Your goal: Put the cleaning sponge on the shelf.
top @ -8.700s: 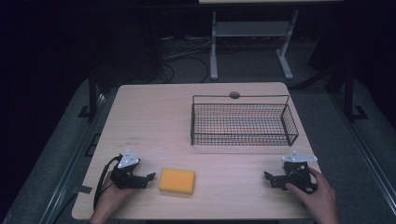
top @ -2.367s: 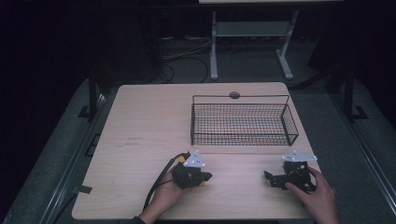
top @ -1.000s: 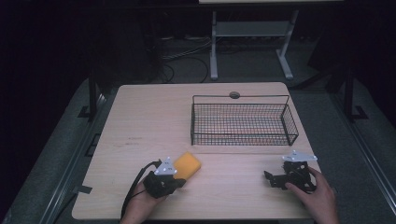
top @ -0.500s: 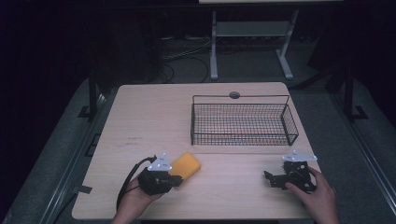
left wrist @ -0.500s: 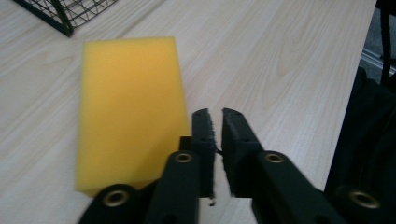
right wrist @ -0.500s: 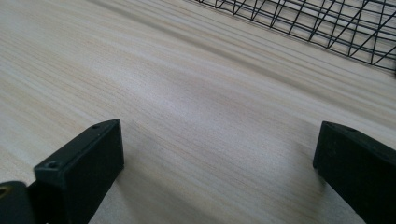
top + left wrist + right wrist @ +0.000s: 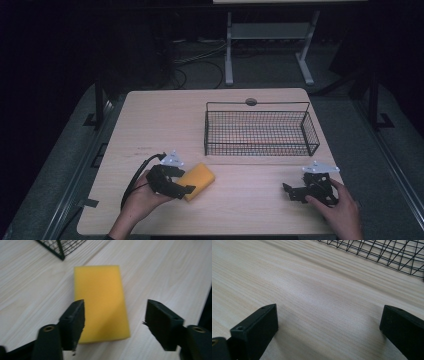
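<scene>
Sponge (image 7: 197,180), basket (image 7: 260,149), one each

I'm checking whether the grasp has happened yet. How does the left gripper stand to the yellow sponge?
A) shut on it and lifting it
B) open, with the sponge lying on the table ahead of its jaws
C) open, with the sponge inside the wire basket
B: the left gripper is open, and the yellow sponge lies flat on the table, unclamped.

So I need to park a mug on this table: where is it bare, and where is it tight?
Bare: the left half of the table, left of the basket, and the front strip between the sponge and the right gripper. Tight: around the left gripper, whose open jaws straddle the sponge, and the narrow gap between sponge and basket.
</scene>
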`<state>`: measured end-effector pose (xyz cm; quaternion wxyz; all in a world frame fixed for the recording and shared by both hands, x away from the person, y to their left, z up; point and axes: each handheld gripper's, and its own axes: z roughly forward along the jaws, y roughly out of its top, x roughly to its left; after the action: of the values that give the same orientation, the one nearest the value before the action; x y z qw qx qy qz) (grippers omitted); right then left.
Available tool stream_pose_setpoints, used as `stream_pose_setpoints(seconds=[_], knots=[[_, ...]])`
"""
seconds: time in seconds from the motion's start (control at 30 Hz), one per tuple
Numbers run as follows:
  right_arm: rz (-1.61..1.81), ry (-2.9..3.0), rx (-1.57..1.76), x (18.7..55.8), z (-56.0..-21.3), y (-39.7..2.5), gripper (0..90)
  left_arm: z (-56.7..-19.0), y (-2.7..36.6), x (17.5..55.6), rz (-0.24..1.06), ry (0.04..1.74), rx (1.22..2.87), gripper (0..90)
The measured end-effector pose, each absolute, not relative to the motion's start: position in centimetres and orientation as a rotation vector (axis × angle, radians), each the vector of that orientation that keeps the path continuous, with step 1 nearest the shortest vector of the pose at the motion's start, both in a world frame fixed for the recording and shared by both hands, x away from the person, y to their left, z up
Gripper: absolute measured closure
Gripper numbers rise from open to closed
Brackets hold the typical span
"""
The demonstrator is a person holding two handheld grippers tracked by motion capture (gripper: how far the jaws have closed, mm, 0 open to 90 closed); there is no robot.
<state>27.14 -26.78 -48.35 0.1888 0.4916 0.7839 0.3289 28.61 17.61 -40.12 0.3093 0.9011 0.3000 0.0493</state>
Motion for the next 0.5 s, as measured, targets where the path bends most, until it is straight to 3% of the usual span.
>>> stream_pose_setpoints(seconds=[0.03,0.17,0.5], knots=[[0.925,2.204,1.383,27.1,-48.3,-26.8,1.2,-40.3,17.4,29.0,0.128,0.806,2.403,21.9],[0.925,2.204,1.382,27.1,-48.3,-26.8,1.2,-40.7,16.4,29.7,0.131,0.819,2.459,13.2],[0.925,2.204,1.382,27.1,-48.3,-26.8,1.1,-41.4,14.8,31.0,0.122,0.814,2.516,12.7]])
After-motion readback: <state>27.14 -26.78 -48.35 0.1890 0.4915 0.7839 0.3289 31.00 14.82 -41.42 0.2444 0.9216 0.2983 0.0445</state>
